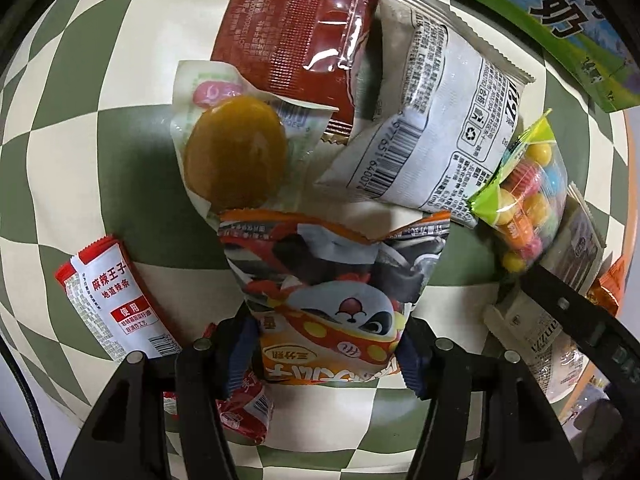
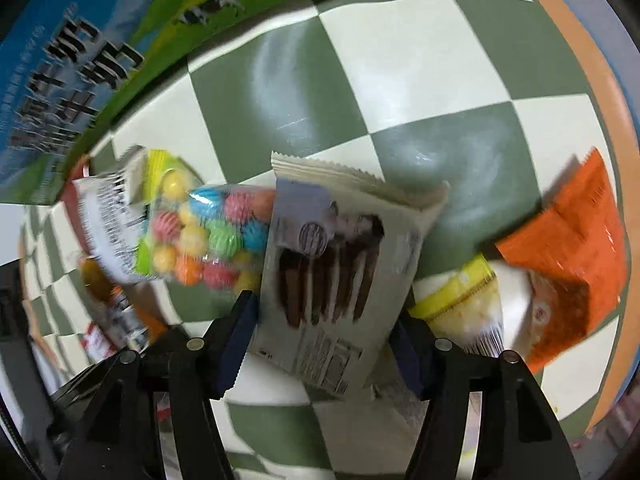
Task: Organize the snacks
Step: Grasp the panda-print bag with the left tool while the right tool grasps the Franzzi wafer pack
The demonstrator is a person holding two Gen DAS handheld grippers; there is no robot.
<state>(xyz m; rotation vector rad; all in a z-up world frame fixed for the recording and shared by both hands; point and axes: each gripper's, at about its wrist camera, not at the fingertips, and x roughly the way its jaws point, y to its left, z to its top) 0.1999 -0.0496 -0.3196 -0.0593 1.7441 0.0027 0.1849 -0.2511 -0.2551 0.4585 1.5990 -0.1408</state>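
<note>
In the left wrist view my left gripper (image 1: 326, 354) is shut on an orange cartoon snack bag (image 1: 332, 292), held above the checkered cloth (image 1: 80, 184). Beyond it lie a wrapped brown egg (image 1: 236, 152), a dark red packet (image 1: 296, 28), a white barcode packet (image 1: 436, 120) and a bag of coloured candy balls (image 1: 528, 200). In the right wrist view my right gripper (image 2: 326, 340) is shut on a white chocolate-stick packet (image 2: 340, 276). The candy ball bag (image 2: 208, 236) lies just to its left.
A green and blue milk carton box (image 1: 560, 20) stands at the far edge and also shows in the right wrist view (image 2: 80, 60). A red-white spicy strip packet (image 1: 112, 304) lies left. An orange packet (image 2: 568, 248) and a yellow-banded snack (image 2: 460, 296) lie right. The table's orange rim (image 2: 592, 92) is near.
</note>
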